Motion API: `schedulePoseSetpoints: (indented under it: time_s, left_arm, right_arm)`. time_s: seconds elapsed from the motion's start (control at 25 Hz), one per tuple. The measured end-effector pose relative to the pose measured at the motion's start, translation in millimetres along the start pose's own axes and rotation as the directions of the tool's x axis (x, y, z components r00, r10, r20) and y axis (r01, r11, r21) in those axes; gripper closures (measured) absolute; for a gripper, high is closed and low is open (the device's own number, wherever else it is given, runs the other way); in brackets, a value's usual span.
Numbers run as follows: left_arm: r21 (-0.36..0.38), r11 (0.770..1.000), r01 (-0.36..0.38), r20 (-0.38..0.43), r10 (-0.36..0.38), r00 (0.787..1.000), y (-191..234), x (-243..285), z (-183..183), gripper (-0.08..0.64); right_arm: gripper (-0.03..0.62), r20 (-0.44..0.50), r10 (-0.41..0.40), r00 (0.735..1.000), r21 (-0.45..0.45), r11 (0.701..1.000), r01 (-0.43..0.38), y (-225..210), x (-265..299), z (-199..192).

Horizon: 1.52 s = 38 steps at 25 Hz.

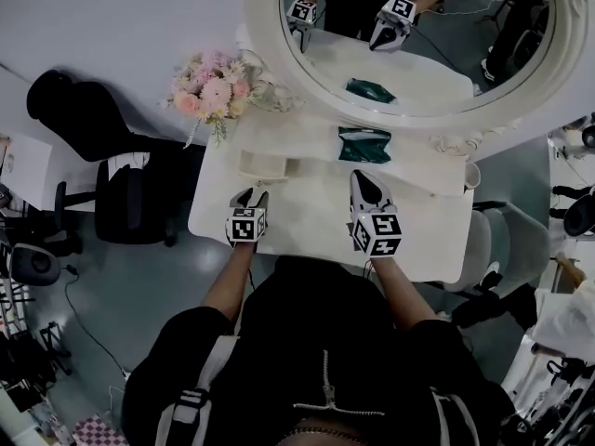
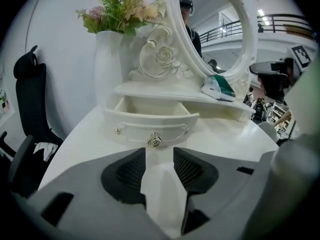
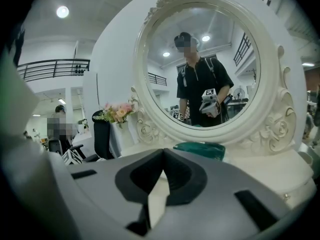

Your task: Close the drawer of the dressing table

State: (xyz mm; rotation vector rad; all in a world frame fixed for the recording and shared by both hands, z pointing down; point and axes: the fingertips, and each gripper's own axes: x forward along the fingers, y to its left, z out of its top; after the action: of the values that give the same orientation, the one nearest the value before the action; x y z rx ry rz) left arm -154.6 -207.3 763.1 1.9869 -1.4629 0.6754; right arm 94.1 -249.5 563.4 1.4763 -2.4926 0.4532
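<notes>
The white tabletop [image 1: 307, 203] lies under both claws, and the round mirror [image 1: 409, 35] rises beyond them, behind the right claw [image 1: 364, 179] more than the left claw [image 1: 249, 196]. A black chair [image 1: 130, 193] stands off the tabletop, well out to the left of the left claw. A white vase [image 2: 107, 69] of pink flowers [image 2: 117, 9] stands ahead of the left claw and to its left, beside the mirror's frame.

The drawer [image 2: 150, 124] is straight in front of the left claw, near it but apart. It stands pulled out from under the low shelf [image 2: 165, 90] at the mirror's foot, and its inside shows empty. A green pack [image 2: 218, 87] lies on that shelf, ahead and right of the left claw and straight ahead of the right one.

The left claw tilts down toward the tabletop with its jaws apart and nothing between them. The right claw is held higher, its jaws closed together with nothing in them, and it aims at the mirror. The drawer's small metal knob [image 2: 154, 139] sits in line with the gap of the left claw, just beyond the tips, not touched.

By my reading, the task is only at the approach. The drawer is still fully open and no contact is made. What is left is to meet the drawer front and push it in until flush.
</notes>
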Motion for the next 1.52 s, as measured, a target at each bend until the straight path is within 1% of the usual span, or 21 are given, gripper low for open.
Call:
schedulePoseSetpoints:
  time_s: [0.12, 0.44, 0.48, 0.52, 0.64, 0.92, 1.2, 1.52]
  left_arm:
    - [-0.021, 1.000, -0.013, 0.005, 0.013, 1.000, 6, 7, -2, 0.395]
    - [-0.023, 1.000, -0.005, 0.009, 0.005, 1.000, 9, 17, 5, 0.405]
    - [-0.020, 1.000, -0.006, 0.009, 0.007, 1.000, 10, 18, 6, 0.418]
    - [-0.014, 1.000, -0.008, 0.007, 0.009, 1.000, 10, 19, 8, 0.449]
    - [0.004, 1.000, -0.017, 0.006, 0.017, 1.000, 10, 19, 9, 0.460]
    - [0.018, 1.000, -0.022, 0.019, 0.022, 1.000, 8, 18, 11, 0.463]
    - [0.033, 0.999, -0.029, 0.072, 0.027, 0.997, 7, 10, 25, 0.465]
    - [0.028, 0.999, -0.022, 0.084, 0.020, 0.996, 5, 10, 30, 0.465]
  right_arm:
    - [0.592, 0.003, -0.012, 1.000, 0.000, 1.000, 0.012, -5, -3, 1]
    - [0.592, 0.002, -0.044, 0.999, 0.009, 0.999, 0.044, -14, -9, 1]
    - [0.592, 0.002, -0.047, 0.999, 0.010, 0.999, 0.047, -15, -9, 1]
    - [0.592, 0.002, -0.049, 0.999, 0.010, 0.999, 0.049, -16, -9, 1]
    - [0.592, 0.004, -0.059, 0.998, 0.014, 0.998, 0.059, -19, -10, 1]
    - [0.592, 0.004, -0.074, 0.997, 0.023, 0.997, 0.074, -24, -12, 0]
    - [0.592, 0.003, -0.070, 0.998, 0.025, 0.997, 0.070, -21, -9, 1]
    - [0.592, 0.004, -0.065, 0.998, 0.024, 0.998, 0.065, -20, -5, 2]
